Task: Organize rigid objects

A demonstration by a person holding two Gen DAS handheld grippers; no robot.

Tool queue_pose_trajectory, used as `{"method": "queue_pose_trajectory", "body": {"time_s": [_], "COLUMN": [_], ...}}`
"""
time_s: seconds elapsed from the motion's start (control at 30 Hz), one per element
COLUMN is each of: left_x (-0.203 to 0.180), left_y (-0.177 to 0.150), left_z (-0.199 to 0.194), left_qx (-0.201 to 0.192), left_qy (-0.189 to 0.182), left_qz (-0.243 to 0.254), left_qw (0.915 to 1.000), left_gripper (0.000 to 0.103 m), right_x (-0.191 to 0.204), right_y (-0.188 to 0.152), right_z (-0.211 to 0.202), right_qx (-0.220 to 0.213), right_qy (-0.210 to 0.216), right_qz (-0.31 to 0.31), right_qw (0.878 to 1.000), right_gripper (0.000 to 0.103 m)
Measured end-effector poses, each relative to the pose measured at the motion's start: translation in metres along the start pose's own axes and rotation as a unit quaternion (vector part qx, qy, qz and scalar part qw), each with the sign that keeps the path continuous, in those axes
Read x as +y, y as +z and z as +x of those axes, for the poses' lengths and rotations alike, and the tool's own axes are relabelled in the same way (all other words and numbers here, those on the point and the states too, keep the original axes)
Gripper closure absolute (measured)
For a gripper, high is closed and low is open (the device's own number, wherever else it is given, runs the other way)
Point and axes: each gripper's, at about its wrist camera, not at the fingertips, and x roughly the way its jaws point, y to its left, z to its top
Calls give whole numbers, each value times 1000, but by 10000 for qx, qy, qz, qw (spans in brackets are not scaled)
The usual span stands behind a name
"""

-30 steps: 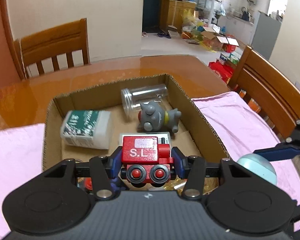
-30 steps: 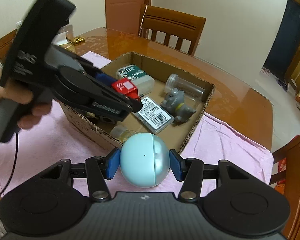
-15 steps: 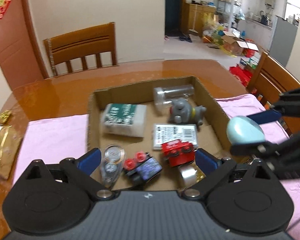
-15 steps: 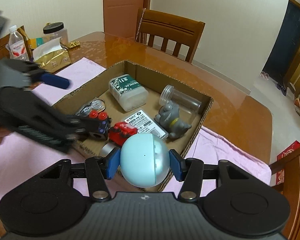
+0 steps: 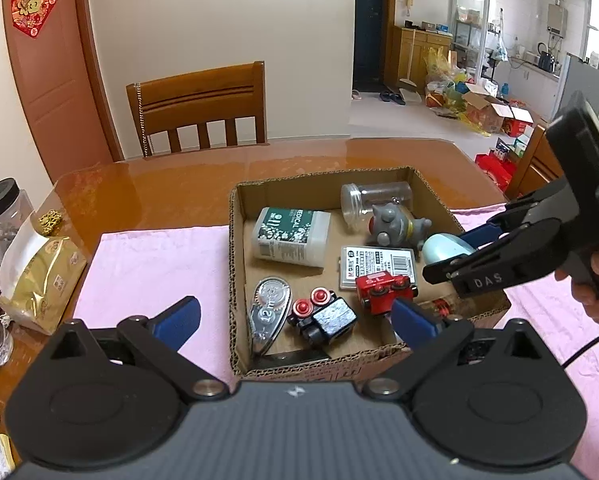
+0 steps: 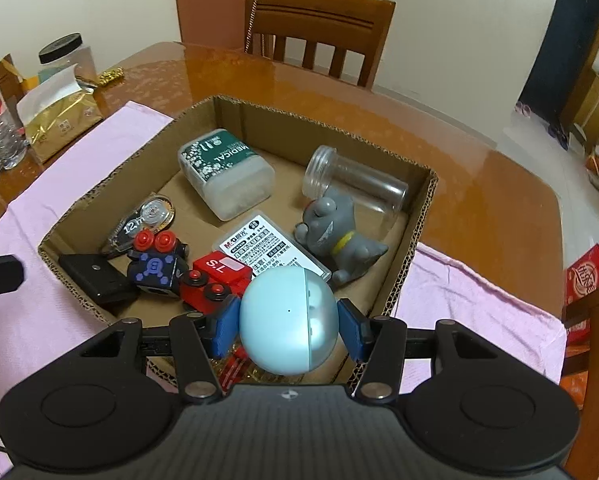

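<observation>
**Pale blue ball carried over a filled cardboard box**

While the wooden table [image 5: 187,184] fills most of both views, a pink cloth [image 5: 147,264] is seen spread across it, and a cardboard box [image 6: 415,240] is set on that cloth. A wooden chair [image 5: 203,108] is seen behind the table.

Inside the box, a white tub with a green label [image 6: 225,170] is laid toward the far left, and a clear plastic jar [image 6: 353,182] is laid on its side at the far right. A grey cat figure [image 6: 337,236] is placed just in front of the jar, beside a flat labelled case [image 6: 265,250]. Nearer the front, a red toy train car [image 6: 213,276], a dark toy car with red knobs [image 6: 155,262], a correction tape [image 6: 149,216] and a flat black block [image 6: 95,278] are found close together.

The right gripper [image 6: 287,326] is held above the box's near right corner, its blue pads pressed on a pale blue ball [image 6: 287,320] from both sides. The left gripper [image 5: 295,316] is held above the near edge of the box with its jaws spread wide and nothing between them.
</observation>
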Motion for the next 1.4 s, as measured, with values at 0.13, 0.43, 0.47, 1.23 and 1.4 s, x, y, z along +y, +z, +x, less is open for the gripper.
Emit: {"method": "queue_pose_trajectory", "body": {"time_s": [0.13,0.43,0.47,1.23,1.4], "left_x": [0,-2,-2,-4,-2], "left_y": [-2,-1,-1,4,5], "left_z": [-3,-8,-8,-20,-30], "left_qx": [3,-33,-35,618,729], "left_qy": [-2,31,40,441,454], "left_qz": [-3,5,6,-164,-294], "left_qw": [10000,10000,10000,9970,9959], "left_gripper": [2,2,2,2,2], "right_x": [-3,-4,-3,40,51], "right_y": [3,6,6,-20,-31], "right_z": [1,-16,-17,-76,-90], "right_qx": [-34,-303,-307,215,230], "right_qy": [-52,-180,-190,-994,-1023], "right_qz": [127,325,332,1289,1641], "right_qw": [9999,9988,9988,9864,9809], "right_gripper": [24,0,0,0,0]}}
